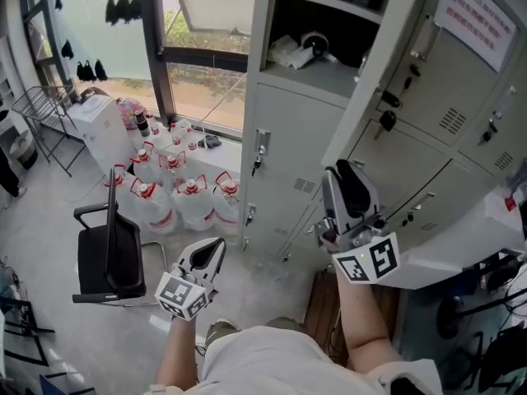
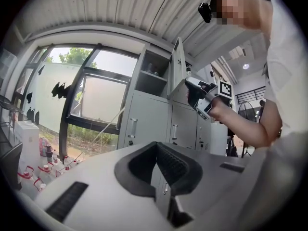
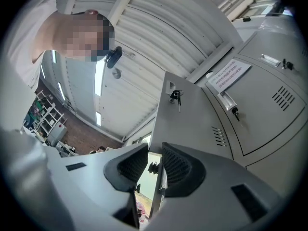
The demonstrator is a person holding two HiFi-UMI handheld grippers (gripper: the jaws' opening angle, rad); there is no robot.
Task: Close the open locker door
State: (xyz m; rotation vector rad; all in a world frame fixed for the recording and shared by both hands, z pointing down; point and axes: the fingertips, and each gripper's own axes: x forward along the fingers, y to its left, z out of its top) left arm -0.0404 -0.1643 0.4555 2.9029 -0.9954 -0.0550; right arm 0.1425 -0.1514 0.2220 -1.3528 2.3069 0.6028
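The open locker door stands out edge-on from the grey locker bank, beside its open compartment, which holds a few items. My right gripper is raised just below the door's lower corner. In the right gripper view the door, with keys hanging in its lock, runs down to the jaws, and its edge shows in the gap of the right gripper. That gripper is open; contact cannot be told. My left gripper hangs low over the floor, open and empty, facing the lockers as the left gripper.
Several water jugs crowd the floor under the window. A black chair stands at the left, with a white appliance behind it. Closed lockers carrying a notice fill the right side.
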